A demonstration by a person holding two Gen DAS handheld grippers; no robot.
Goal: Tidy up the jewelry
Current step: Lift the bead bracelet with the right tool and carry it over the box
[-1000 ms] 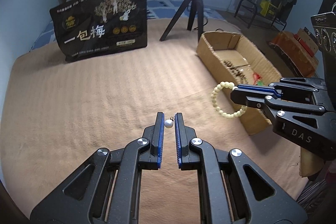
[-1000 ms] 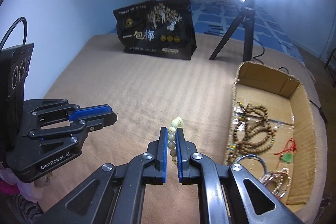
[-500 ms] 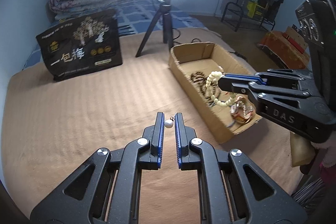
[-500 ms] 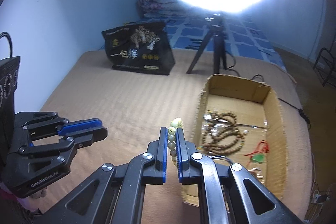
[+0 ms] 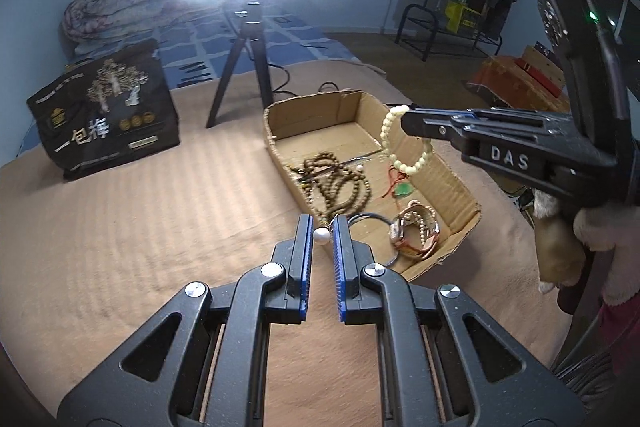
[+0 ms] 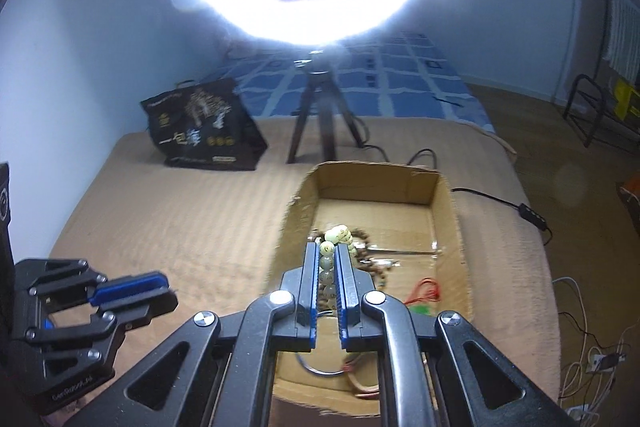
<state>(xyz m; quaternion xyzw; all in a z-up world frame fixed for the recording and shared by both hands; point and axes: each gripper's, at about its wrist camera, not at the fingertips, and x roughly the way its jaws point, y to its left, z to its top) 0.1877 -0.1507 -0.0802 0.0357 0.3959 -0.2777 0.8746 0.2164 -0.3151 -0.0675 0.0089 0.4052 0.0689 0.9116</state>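
While a small white pearl piece (image 5: 321,235) is clamped between the blue pads of the left gripper (image 5: 321,239), just at the near rim of the cardboard box (image 5: 460,187), a pale beaded bracelet (image 5: 404,143) is pinched in the closed right gripper (image 6: 328,267) and is suspended above the box interior. Inside the box, a brown bead strand (image 5: 340,183), a red cord with a green pendant (image 5: 400,187) and a wristwatch (image 5: 412,231) are contained. The box is placed on a tan blanket (image 5: 140,219), with a black printed bag (image 5: 104,111) and a ring light tripod (image 5: 248,67) positioned behind it.

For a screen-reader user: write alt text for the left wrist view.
The left gripper pinches a white pearl beside a cardboard box of jewelry, while the right gripper holds a pale bead bracelet above the box.
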